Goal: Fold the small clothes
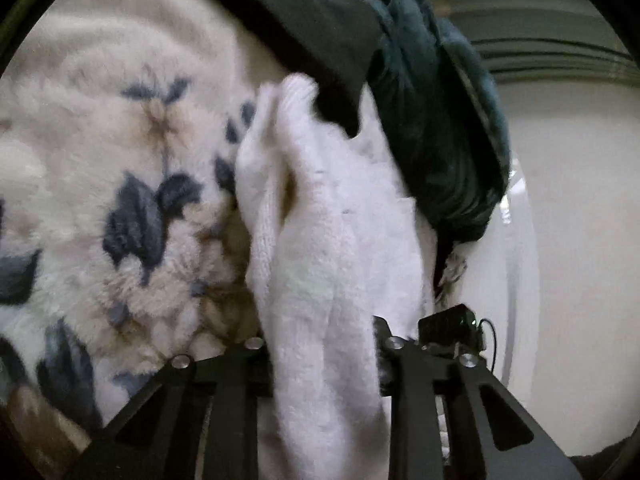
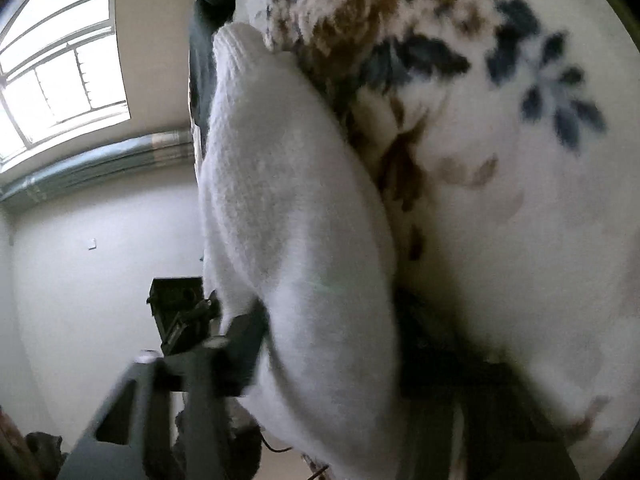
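A white fuzzy sock (image 1: pixel 320 248) fills the middle of the left wrist view and runs up between my two black fingers. My left gripper (image 1: pixel 324 344) is shut on the sock. The same white sock (image 2: pixel 296 216) fills the middle of the right wrist view. My right gripper (image 2: pixel 332 336) is shut on it, with its left finger (image 2: pixel 244 340) against the sock's edge and its right finger mostly hidden behind the cloth. The sock hangs stretched between the two grippers over a fluffy floral blanket (image 1: pixel 120 184). The right wrist view is blurred.
The floral blanket (image 2: pixel 500 160) has blue and brown patterns. Dark teal clothes (image 1: pixel 436 120) and a black cloth (image 1: pixel 312 20) lie beyond the sock. A white wall (image 2: pixel 100 240), a window (image 2: pixel 60 60) and a dark box (image 2: pixel 176 296) are on the left.
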The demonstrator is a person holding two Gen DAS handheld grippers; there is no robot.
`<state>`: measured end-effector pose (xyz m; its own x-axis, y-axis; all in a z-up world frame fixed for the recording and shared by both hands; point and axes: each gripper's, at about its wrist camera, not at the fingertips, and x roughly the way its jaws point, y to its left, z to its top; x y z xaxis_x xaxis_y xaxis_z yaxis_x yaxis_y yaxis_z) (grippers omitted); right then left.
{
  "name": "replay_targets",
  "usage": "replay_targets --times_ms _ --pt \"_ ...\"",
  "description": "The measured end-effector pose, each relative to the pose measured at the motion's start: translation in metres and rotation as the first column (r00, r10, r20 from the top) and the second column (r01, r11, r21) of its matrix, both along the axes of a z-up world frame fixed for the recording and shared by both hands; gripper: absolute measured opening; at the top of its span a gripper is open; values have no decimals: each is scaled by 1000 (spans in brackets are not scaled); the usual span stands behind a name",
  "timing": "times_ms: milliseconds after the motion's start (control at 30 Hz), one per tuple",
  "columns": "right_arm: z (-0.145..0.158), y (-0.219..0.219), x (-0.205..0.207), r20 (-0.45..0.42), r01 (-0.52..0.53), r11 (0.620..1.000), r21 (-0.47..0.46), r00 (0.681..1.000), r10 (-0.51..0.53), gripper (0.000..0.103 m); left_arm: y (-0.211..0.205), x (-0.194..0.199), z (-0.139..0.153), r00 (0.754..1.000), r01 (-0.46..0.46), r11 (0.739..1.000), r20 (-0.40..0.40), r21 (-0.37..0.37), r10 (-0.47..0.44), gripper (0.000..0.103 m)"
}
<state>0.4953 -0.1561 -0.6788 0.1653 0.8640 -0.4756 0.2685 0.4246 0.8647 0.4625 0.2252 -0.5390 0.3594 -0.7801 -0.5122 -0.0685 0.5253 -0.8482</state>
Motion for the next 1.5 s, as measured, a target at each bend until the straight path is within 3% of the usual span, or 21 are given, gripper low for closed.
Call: replay_targets --times_ms 167,367,600,700,833,900,1033,1067,1133,1167,1200,1267,1367,1467,1500 --pt "38 5 0 69 36 998 -49 997 -33 36 5 2 45 996 4 1000 86 -13 -3 18" --pt "99 15 17 165 60 998 -28 985 -54 35 22 30 102 984 -12 1000 179 -18 15 18" --pt "184 45 92 293 65 998 -5 954 -61 35 58 116 180 957 -59 998 283 -11 60 18" --pt "212 68 143 341 75 997 4 937 -72 35 79 167 190 951 -71 997 302 12 64 18" --pt "215 103 216 364 99 995 -16 927 -86 35 100 238 168 961 -61 995 274 85 36 19" --pt "199 124 250 357 102 994 -43 931 -80 35 110 274 131 977 -58 988 214 146 26 19" --pt "148 149 290 307 107 987 -121 950 -66 35 125 302 50 998 -36 973 51 227 25 26" --pt "134 155 300 294 105 983 -148 954 -58 39 127 302 38 999 -37 972 19 233 33 33" --pt "110 160 309 256 116 975 -191 964 -65 48 139 291 21 998 -68 988 -3 142 69 38" --pt "107 159 309 245 119 975 -188 967 -71 58 143 283 22 996 -85 990 7 115 85 42" --pt "106 160 313 238 114 973 -199 969 -65 63 149 272 23 995 -104 989 9 103 104 49" --pt "119 160 307 245 86 960 -266 969 -19 67 158 248 23 992 -128 991 19 41 127 53" --pt "136 162 285 280 27 931 -363 957 81 67 156 220 24 993 -118 993 11 5 118 54" --pt "129 153 269 237 25 936 -351 969 63 66 146 205 23 992 -123 992 43 33 122 52" --pt "127 148 264 232 45 939 -341 972 38 65 141 204 26 990 -126 991 68 52 123 41"
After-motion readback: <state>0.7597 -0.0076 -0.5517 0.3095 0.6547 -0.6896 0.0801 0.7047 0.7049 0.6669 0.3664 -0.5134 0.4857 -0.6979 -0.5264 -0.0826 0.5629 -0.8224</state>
